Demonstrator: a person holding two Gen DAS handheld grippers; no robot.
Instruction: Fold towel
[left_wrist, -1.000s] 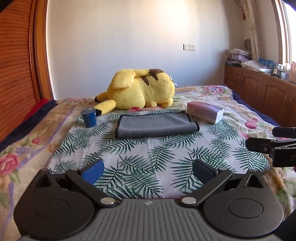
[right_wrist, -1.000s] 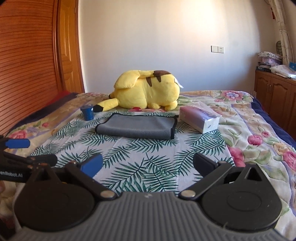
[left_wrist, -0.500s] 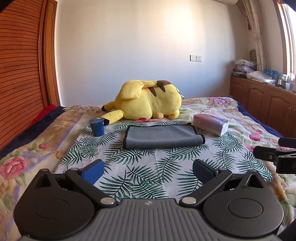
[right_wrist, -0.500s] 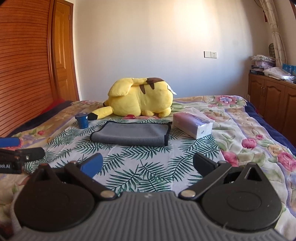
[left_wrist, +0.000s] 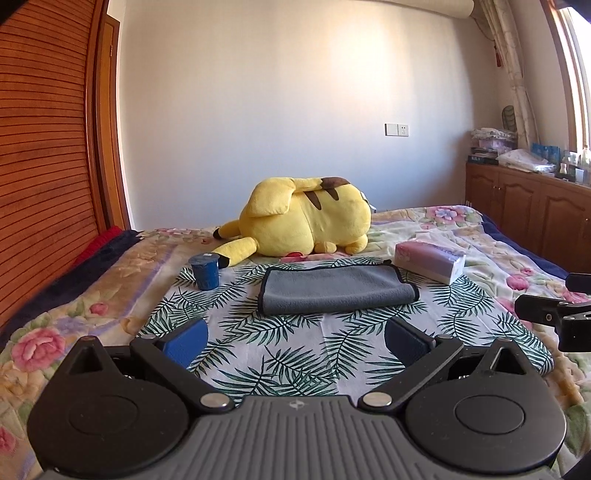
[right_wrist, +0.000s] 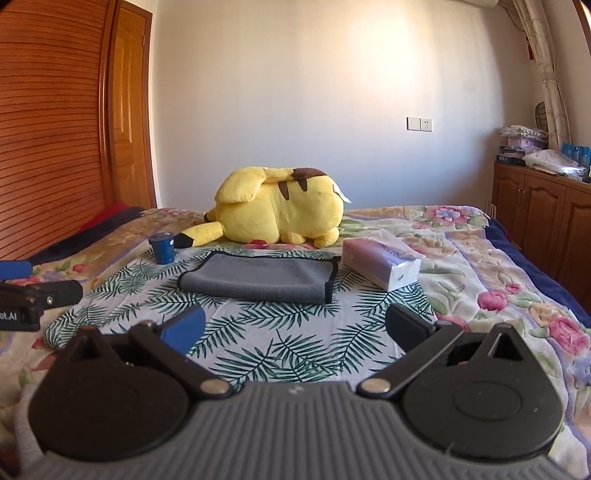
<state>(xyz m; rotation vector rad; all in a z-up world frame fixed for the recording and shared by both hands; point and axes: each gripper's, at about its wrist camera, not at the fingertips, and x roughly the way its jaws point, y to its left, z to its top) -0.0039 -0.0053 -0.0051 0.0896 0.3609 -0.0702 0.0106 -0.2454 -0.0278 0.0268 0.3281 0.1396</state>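
Note:
A grey towel with a dark border (left_wrist: 334, 290) lies folded flat on the palm-leaf cloth (left_wrist: 295, 354) on the bed; it also shows in the right wrist view (right_wrist: 258, 278). My left gripper (left_wrist: 295, 338) is open and empty, held back from the towel's near edge. My right gripper (right_wrist: 295, 326) is open and empty, also short of the towel. Each gripper's side shows at the other view's edge: the right one (left_wrist: 554, 317), the left one (right_wrist: 33, 295).
A yellow plush toy (left_wrist: 306, 221) lies behind the towel. A blue cup (left_wrist: 204, 271) stands to its left, a tissue pack (left_wrist: 430, 260) to its right. A wooden wardrobe (left_wrist: 44, 166) lines the left, low cabinets (left_wrist: 532, 210) the right.
Both grippers have tilted upward and drawn back slightly, so the towel sits lower in both views. The towel has not moved. Both grippers stay open.

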